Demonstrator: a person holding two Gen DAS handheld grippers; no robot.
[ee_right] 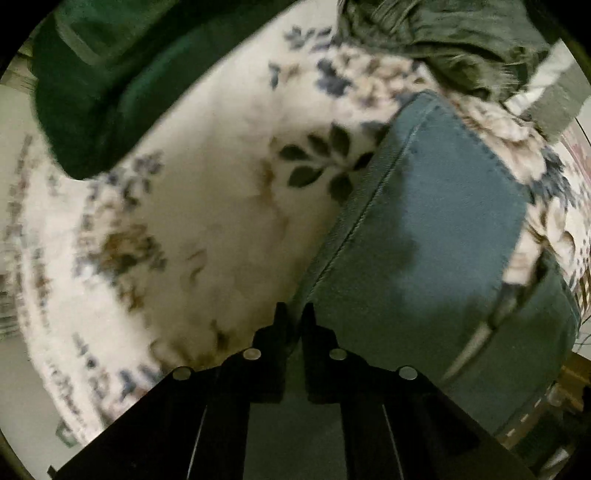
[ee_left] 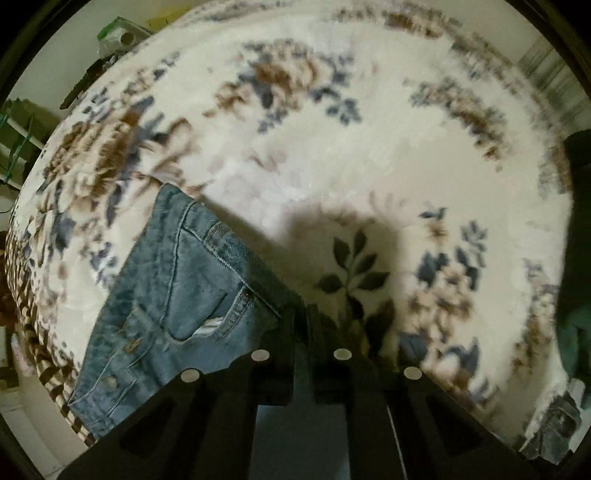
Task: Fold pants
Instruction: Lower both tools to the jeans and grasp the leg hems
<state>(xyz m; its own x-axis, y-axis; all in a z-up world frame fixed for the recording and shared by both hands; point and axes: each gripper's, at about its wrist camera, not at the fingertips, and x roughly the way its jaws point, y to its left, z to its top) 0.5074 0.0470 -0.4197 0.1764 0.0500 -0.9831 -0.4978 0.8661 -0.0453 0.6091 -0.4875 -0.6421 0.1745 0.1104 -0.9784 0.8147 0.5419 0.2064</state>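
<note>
Blue jeans [ee_left: 177, 295] lie on a cream floral blanket [ee_left: 314, 147], waist end showing a front pocket, a metal button and the waistband. My left gripper [ee_left: 303, 314] points down at the waistband's right end, fingers together and pinching the denim edge. In the right wrist view a folded leg of the jeans [ee_right: 424, 240] runs up to the right, side seam facing the blanket [ee_right: 221, 221]. My right gripper [ee_right: 295, 314] is shut on that seam edge, with denim caught between its fingertips [ee_right: 282, 317].
A dark green garment [ee_right: 110, 85] lies at the upper left of the blanket and a grey-olive one [ee_right: 461, 44] at the top right. Another bit of denim [ee_left: 557, 424] shows at the lower right. Shelves with clutter [ee_left: 118, 33] stand beyond the bed's edge.
</note>
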